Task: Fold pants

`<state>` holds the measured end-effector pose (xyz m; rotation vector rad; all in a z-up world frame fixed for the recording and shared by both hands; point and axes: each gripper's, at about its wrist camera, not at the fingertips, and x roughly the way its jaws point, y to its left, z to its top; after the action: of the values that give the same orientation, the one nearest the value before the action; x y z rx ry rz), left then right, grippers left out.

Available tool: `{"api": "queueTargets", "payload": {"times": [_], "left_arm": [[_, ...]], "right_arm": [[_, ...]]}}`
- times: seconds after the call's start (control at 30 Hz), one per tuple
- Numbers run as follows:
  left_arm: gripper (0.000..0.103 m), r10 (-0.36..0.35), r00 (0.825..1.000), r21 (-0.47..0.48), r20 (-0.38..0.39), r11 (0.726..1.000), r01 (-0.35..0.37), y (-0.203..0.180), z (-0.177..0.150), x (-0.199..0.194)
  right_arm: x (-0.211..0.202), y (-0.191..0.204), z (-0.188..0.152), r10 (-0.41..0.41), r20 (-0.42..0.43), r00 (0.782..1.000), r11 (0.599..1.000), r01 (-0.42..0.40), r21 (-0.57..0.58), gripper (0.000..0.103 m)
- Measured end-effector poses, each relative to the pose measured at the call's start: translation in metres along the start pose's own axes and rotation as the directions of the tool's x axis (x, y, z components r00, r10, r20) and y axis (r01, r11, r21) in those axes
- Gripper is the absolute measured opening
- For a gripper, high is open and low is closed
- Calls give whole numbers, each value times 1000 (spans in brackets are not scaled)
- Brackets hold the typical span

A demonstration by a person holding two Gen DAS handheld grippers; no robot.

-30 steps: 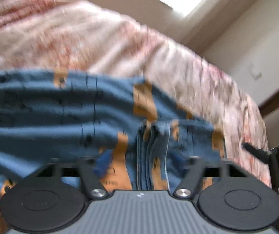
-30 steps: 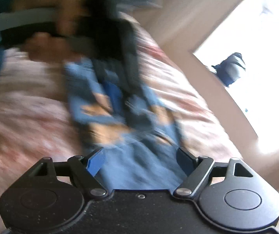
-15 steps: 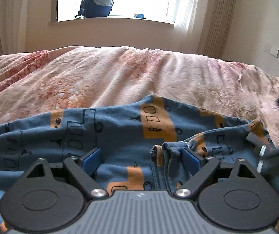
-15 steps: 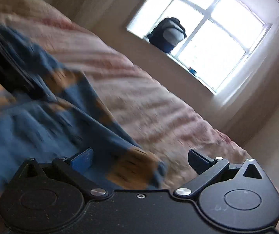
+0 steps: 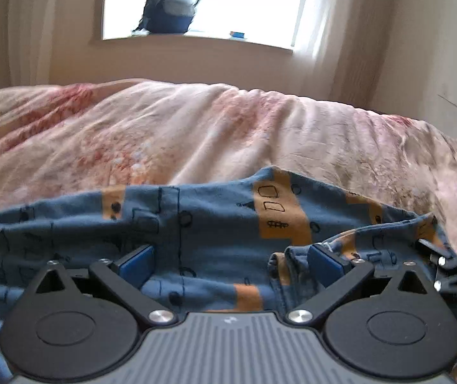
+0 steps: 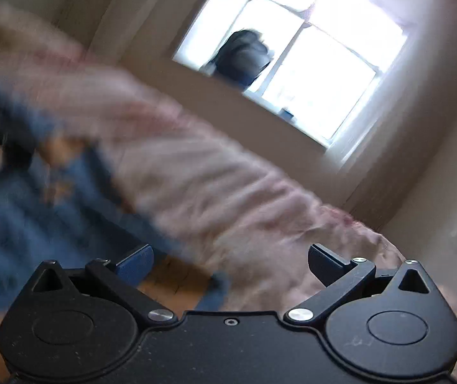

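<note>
One pair of pants, two tools, one bed.
Your left tool (image 5: 230,264) is opening, its jaws wide over the blue pants (image 5: 215,224), which lie across the bed (image 5: 196,134); your right tool (image 6: 230,264) stands wide at the pants' edge, gripping nothing. One backpack (image 5: 169,6) sits on the windowsill.

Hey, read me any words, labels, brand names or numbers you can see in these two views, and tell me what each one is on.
No readable text anywhere.
Small pale mark on the left claw's grey housing: too small to read.
Pants: drawn shapes only, no letters.
Small blue item on the windowsill: too blurred to read.
</note>
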<state>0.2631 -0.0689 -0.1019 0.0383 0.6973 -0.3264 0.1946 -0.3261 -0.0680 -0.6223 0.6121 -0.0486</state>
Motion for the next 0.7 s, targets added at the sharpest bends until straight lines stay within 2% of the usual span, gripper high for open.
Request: {"api": "queueTargets", "payload": {"times": [0.07, 0.13, 0.2, 0.27, 0.33, 0.4, 0.47, 0.53, 0.57, 0.63, 0.7], "left_arm": [[102, 8, 1000, 8, 6, 1000, -8, -3, 1, -4], [103, 8, 1000, 7, 9, 1000, -8, -5, 1, -10], [103, -5, 1000, -4, 16, 1000, 5, -6, 0, -20], [103, -43, 999, -18, 15, 999, 44, -8, -2, -34], [103, -95, 996, -17, 0, 995, 95, -11, -3, -46], [103, -127, 991, 3, -42, 992, 127, -15, -7, -54], [103, -82, 988, 56, -130, 994, 90, -23, -13, -50], [103, 29, 974, 143, -223, 990, 3, -29, -22, -37], [103, 60, 973, 175, -221, 984, -21, -29, -27, -35], [103, 54, 976, 156, -209, 988, -22, -26, -28, -42], [103, 49, 971, 119, -234, 993, -22, -22, -25, -46]], "right_arm": [[12, -18, -4, -35, -67, 997, 995, 41, 95, 102], [10, -42, -4, -131, -127, 983, 970, 153, 189, 102], [-4, -51, -6, -199, -109, 974, 956, 217, 198, 102], [-29, -53, -7, -153, -46, 987, 964, 159, 213, 102], [-53, -44, -6, -34, 9, 999, 978, 31, 204, 102], [-67, -26, -2, 119, 28, 992, 984, -122, 128, 102], [-70, -3, -1, 228, -10, 973, 973, -229, -14, 102], [-64, 22, -4, 223, -114, 968, 955, -240, -173, 102], [-62, 28, -9, 198, -136, 971, 950, -224, -218, 102], [-61, 20, -10, 189, -156, 970, 956, -218, -198, 102], [-63, 3, -14, 134, -199, 971, 977, -163, -139, 102]]}}
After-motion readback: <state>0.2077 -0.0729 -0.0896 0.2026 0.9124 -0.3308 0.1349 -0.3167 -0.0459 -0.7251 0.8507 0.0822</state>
